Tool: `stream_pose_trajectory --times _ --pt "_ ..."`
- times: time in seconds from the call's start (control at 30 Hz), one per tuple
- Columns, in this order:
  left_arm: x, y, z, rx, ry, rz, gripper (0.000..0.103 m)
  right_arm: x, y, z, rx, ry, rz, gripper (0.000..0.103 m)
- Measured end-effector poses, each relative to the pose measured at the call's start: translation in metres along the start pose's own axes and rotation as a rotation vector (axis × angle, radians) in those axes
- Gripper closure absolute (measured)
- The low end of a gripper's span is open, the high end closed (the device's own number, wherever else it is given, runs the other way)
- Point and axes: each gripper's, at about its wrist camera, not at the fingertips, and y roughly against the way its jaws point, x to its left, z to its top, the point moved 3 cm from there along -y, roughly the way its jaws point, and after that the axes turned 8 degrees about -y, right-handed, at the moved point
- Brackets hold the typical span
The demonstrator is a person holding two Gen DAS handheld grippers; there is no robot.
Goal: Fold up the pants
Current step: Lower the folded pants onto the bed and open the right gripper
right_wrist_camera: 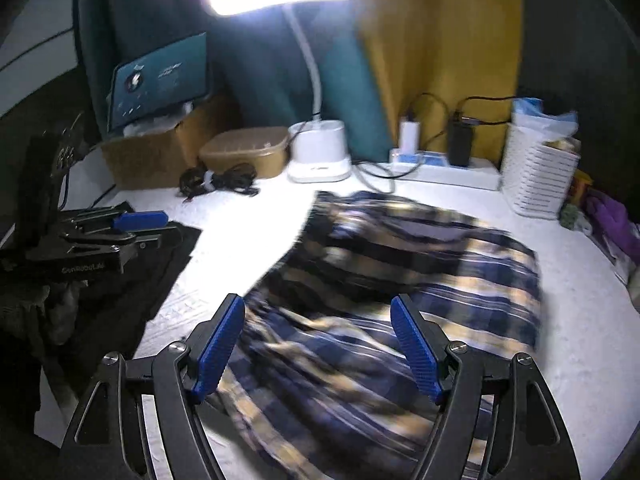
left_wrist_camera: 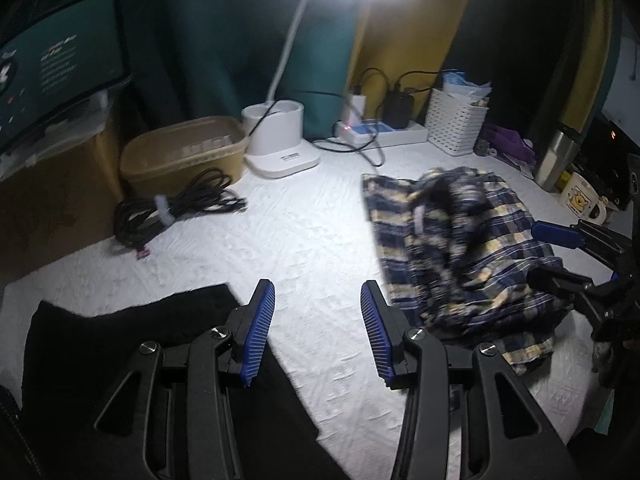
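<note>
On the white textured bench (left_wrist_camera: 304, 240) the rumpled navy-and-cream plaid pants (right_wrist_camera: 400, 280) lie heaped under my right gripper (right_wrist_camera: 336, 344), its fingers spread wide and empty, while my left gripper (left_wrist_camera: 318, 332) hovers half-open over bare cloth, holding nothing.

A white gooseneck desk lamp (right_wrist_camera: 316, 152) is the one light source; its head burns out to pure glare at the top of both views. It throws a bright pool on the white textured counter (left_wrist_camera: 304, 240), while the corners fall to near black. The crumpled blue-and-yellow plaid pants (right_wrist_camera: 400, 280) are smeared by motion blur, worse in the right wrist view. Fisheye distortion bends the edges.
</note>
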Motion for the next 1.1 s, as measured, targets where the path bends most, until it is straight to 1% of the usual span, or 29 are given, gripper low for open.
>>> stream_pose_trajectory --times 0.17,0.27,0.3,0.33,0.37,0.43,0.53,0.67,0.73,0.8,0.83,0.87,0.9,0.93,0.97,1.0,1.03,1.1 --pt "-0.03 -0.01 0.016 -0.007 -0.057 -0.036 0.059 -0.044 0.017 -0.003 -0.02 -0.07 -0.046 0.026" --pt "-0.05 -0.018 0.027 -0.015 -0.091 -0.075 0.057 -0.073 0.023 -0.011 -0.03 -0.122 -0.077 0.026" --pt "-0.056 -0.02 0.031 -0.025 -0.107 -0.087 0.047 -0.081 0.025 -0.013 -0.034 -0.136 -0.088 0.026" --pt "-0.061 -0.021 0.035 -0.036 -0.117 -0.092 0.034 -0.092 0.027 -0.016 -0.038 -0.154 -0.1 0.026" --pt "-0.065 -0.023 0.04 -0.051 -0.127 -0.093 0.032 -0.1 0.029 -0.017 -0.042 -0.167 -0.108 0.026" --pt "-0.068 -0.029 0.047 -0.06 -0.143 -0.093 0.031 -0.116 0.032 -0.021 -0.051 -0.193 -0.123 0.026" --pt "-0.077 -0.044 0.062 -0.044 -0.189 -0.09 0.031 -0.134 0.032 -0.025 -0.049 -0.225 -0.137 0.026" --pt "-0.087 -0.058 0.074 -0.045 -0.251 -0.134 0.031 -0.149 0.026 -0.027 -0.035 -0.26 -0.135 0.026" --pt "-0.09 -0.071 0.077 -0.024 -0.264 -0.154 0.031 -0.153 0.022 -0.027 -0.029 -0.268 -0.128 0.026" --pt "-0.09 -0.089 0.078 0.015 -0.277 -0.145 0.032 -0.155 0.017 -0.028 -0.022 -0.266 -0.121 0.026" --pt "-0.089 -0.096 0.077 0.03 -0.281 -0.141 0.035 -0.155 0.014 -0.028 -0.019 -0.264 -0.115 0.026" --pt "-0.088 -0.102 0.077 0.037 -0.28 -0.143 0.041 -0.155 0.012 -0.028 -0.016 -0.262 -0.111 0.026" --pt "-0.086 -0.107 0.078 0.047 -0.273 -0.149 0.057 -0.156 0.009 -0.028 -0.013 -0.258 -0.107 0.026" --pt "-0.083 -0.113 0.08 0.058 -0.26 -0.156 0.065 -0.156 0.005 -0.027 -0.01 -0.251 -0.104 0.027" --pt "-0.08 -0.115 0.082 0.063 -0.251 -0.162 0.066 -0.156 0.003 -0.026 -0.007 -0.244 -0.103 0.027" --pt "-0.077 -0.118 0.085 0.062 -0.242 -0.17 0.07 -0.157 0.0 -0.024 -0.004 -0.236 -0.102 0.031" --pt "-0.074 -0.12 0.087 0.063 -0.239 -0.172 0.073 -0.158 -0.004 -0.021 -0.002 -0.228 -0.104 0.033" --pt "-0.071 -0.121 0.093 0.057 -0.243 -0.163 0.074 -0.16 -0.011 -0.011 -0.009 -0.21 -0.102 0.035"
